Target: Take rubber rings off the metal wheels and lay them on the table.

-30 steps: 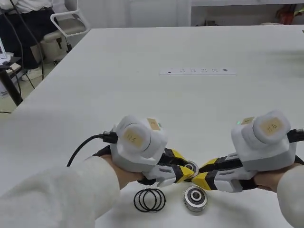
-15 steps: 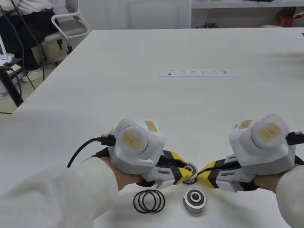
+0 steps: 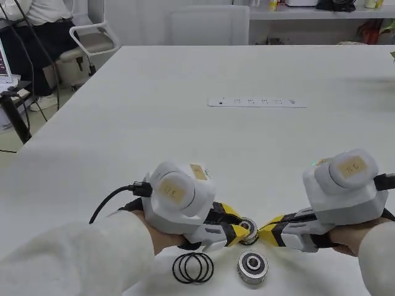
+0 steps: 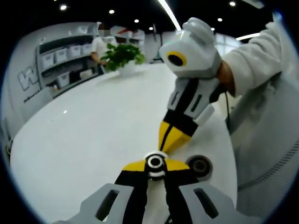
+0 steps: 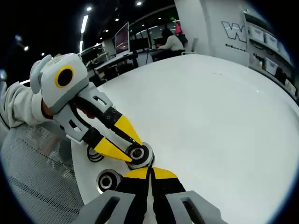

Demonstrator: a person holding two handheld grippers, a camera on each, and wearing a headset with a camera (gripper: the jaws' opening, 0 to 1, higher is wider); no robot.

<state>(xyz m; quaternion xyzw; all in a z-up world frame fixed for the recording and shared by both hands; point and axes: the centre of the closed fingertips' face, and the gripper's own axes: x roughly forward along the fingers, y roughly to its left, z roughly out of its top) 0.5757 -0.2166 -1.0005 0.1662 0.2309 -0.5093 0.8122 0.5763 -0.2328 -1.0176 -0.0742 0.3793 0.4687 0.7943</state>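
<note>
The whole thing comes down to how the two sets of jaws meet. The left gripper point(image 3: 237, 230) has its jaws pinched on a small metal wheel point(image 3: 249, 227) and holds it low over the tabletop point(image 3: 185, 123), close to the near edge. The right gripper point(image 3: 264, 232) comes at it from the opposite side, basically nose to nose, with its tips right up against the wheel's rim.

In the right gripper view, the right jaws look pressed together with just a thin seam between them. The wheel sits dead ahead of the tips, a touch to the left. I honestly can't tell if a sliver of rubber ring is caught in there or if they're only shut against the rim. It's too small to make out.

The hub face shows in both gripper views, so I'd say the wheel lies roughly flat with its axle pointing up. That means the rubber runs around the rim more or less level with the right jaws. My guess is the peel has to go straight back along the right gripper's own line, away from the left one.

A second wheel point(image 3: 253, 267) lies flat on the tabletop just on the near side of the tips. A little pile of loose rings point(image 3: 193, 267) sits beside it, under the left gripper.
</note>
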